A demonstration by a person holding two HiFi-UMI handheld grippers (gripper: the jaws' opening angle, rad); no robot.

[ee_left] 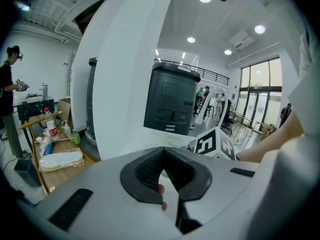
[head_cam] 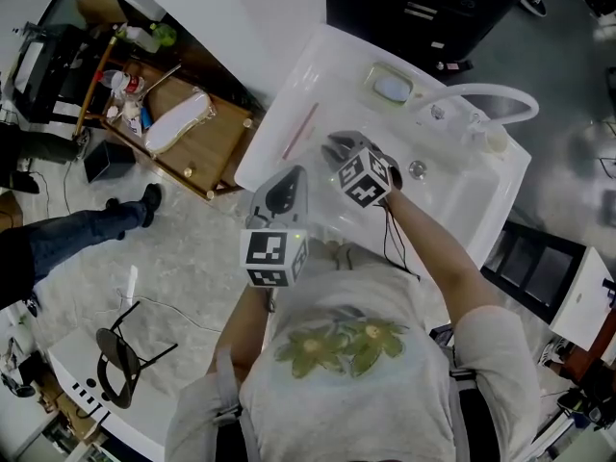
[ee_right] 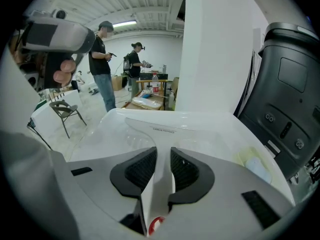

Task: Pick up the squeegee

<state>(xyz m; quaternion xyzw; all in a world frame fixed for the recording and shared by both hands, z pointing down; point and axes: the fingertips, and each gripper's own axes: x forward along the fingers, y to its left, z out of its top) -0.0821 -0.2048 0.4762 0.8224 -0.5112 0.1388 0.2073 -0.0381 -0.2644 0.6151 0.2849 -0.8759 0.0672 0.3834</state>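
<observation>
The squeegee (ee_right: 165, 133) is white, and its wide blade spreads across the sink just ahead of my right gripper (ee_right: 163, 156). Its handle runs back between the two black pads, which are shut on it. In the head view the blade shows as a thin pinkish strip (head_cam: 299, 131) over the basin, up and left of the right gripper (head_cam: 333, 146). My left gripper (head_cam: 288, 177) hovers at the sink's near edge, beside the right one. In its own view the left gripper (ee_left: 163, 156) has its pad tips together with nothing held.
The white sink (head_cam: 452, 200) carries a curved faucet (head_cam: 486, 94) and a soap dish (head_cam: 392, 88) at its back. A black machine (ee_right: 290, 99) stands to its right. A wooden cart (head_cam: 192, 142), a folding chair (head_cam: 120, 354) and standing people (ee_right: 102, 59) are to the left.
</observation>
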